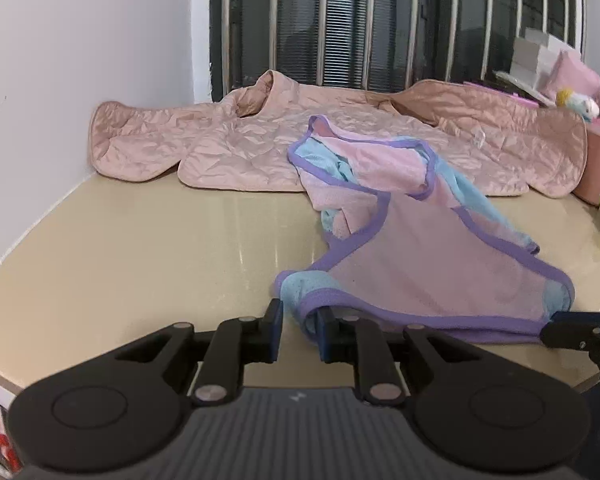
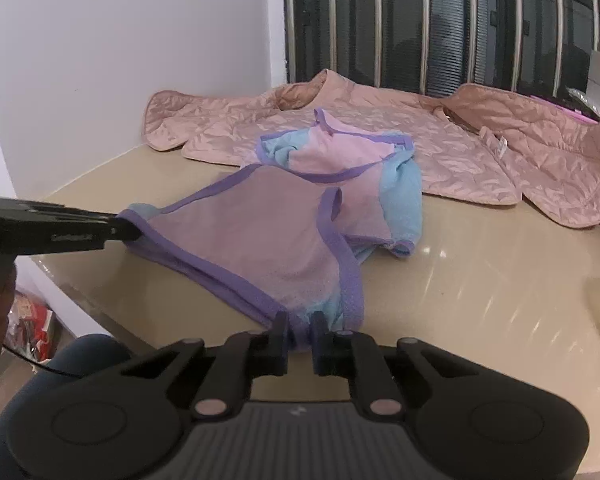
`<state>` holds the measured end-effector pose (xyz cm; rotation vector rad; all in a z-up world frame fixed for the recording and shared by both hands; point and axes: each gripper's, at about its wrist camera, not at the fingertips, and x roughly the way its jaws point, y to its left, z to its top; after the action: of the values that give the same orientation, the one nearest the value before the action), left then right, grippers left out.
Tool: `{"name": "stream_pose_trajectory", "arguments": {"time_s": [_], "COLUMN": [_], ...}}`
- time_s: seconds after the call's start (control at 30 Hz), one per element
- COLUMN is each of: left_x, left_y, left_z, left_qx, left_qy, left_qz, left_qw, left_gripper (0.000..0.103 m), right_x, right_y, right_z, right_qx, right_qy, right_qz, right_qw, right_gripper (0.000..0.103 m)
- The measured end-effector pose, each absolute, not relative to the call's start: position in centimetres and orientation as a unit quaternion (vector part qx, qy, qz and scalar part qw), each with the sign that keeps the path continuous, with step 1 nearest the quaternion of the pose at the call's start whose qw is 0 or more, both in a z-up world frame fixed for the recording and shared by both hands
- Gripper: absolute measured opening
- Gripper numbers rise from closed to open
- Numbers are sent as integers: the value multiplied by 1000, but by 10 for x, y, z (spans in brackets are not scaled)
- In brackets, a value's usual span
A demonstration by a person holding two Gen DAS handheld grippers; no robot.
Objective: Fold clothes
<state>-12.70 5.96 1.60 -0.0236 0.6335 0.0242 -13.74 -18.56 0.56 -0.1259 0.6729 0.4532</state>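
Note:
A pink and light-blue mesh garment with purple trim (image 1: pixel 412 256) lies crumpled on the beige table (image 1: pixel 140 248), also in the right wrist view (image 2: pixel 268 232). My left gripper (image 1: pixel 299 320) is shut on its near left corner at the purple hem; it shows from the side in the right wrist view (image 2: pixel 128 232). My right gripper (image 2: pixel 300 330) is shut on the near right corner of the hem; its tip shows in the left wrist view (image 1: pixel 552 330). Both corners are held just above the table's front edge.
A quilted pink jacket (image 1: pixel 260 144) lies spread flat across the back of the table (image 2: pixel 480 280), under the garment's far end. A barred window (image 1: pixel 380 20) is behind it. Boxes and a plush toy (image 1: pixel 576 100) stand at the far right. A white wall (image 1: pixel 80 60) is on the left.

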Motion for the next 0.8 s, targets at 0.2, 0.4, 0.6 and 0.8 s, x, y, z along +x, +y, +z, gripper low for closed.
{"name": "stream_pose_trajectory", "arguments": {"time_s": [0.2, 0.4, 0.6, 0.8], "left_x": [-122, -126, -148, -172], "left_y": [57, 51, 38, 15], "left_z": [17, 14, 17, 18], "left_qx": [-9, 11, 25, 33], "left_qy": [314, 313, 312, 321], "left_qz": [20, 18, -26, -102], "left_qw": [949, 950, 950, 941], "left_gripper": [14, 2, 2, 42], "right_x": [-148, -140, -149, -154], "right_y": [-188, -193, -206, -236], "right_z": [7, 2, 12, 21], "right_qx": [-67, -33, -28, -38], "right_qy": [311, 315, 320, 329], "right_qz": [227, 211, 184, 148], "right_qw": [921, 925, 929, 932], "right_gripper": [13, 6, 3, 4]}}
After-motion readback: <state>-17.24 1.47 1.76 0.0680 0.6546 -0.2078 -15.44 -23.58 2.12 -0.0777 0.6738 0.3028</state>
